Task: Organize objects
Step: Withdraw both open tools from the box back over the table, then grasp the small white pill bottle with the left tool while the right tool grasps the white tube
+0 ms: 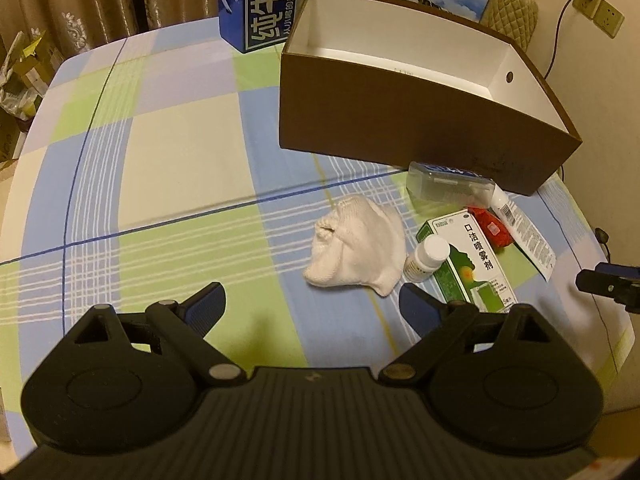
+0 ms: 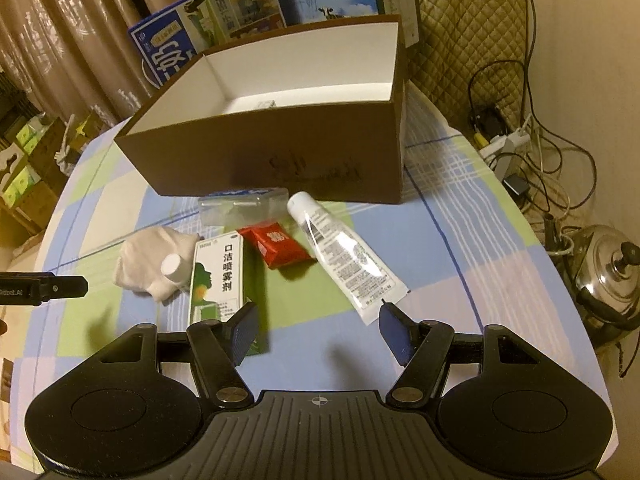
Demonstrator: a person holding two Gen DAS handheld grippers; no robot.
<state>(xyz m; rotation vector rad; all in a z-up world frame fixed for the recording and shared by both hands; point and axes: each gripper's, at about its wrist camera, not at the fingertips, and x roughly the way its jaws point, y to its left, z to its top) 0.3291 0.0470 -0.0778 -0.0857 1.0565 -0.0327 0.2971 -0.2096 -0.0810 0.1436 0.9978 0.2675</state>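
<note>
Between the spread fingers of the left claw (image 1: 310, 306) lies only the checked cloth of the bench (image 1: 160, 152); this claw is wide and holds nothing. Just beyond its tips sits a crumpled white sock (image 1: 356, 250), and beside the sock a small white bottle (image 1: 426, 258) touches a green medicine box (image 1: 468, 260).

The right claw (image 2: 316, 330) is also wide and empty, above the bench. Its left finger is over the near end of the green medicine box, and its right finger is close to the crimped end of a white tube (image 2: 346, 256). Between box and tube lies a red packet (image 2: 276, 246). Behind them a clear plastic case (image 2: 244, 204) lies against the brown cardboard box (image 2: 280, 160), which is open, with white walls inside. Milk cartons (image 2: 208, 32) stand behind it.
</note>
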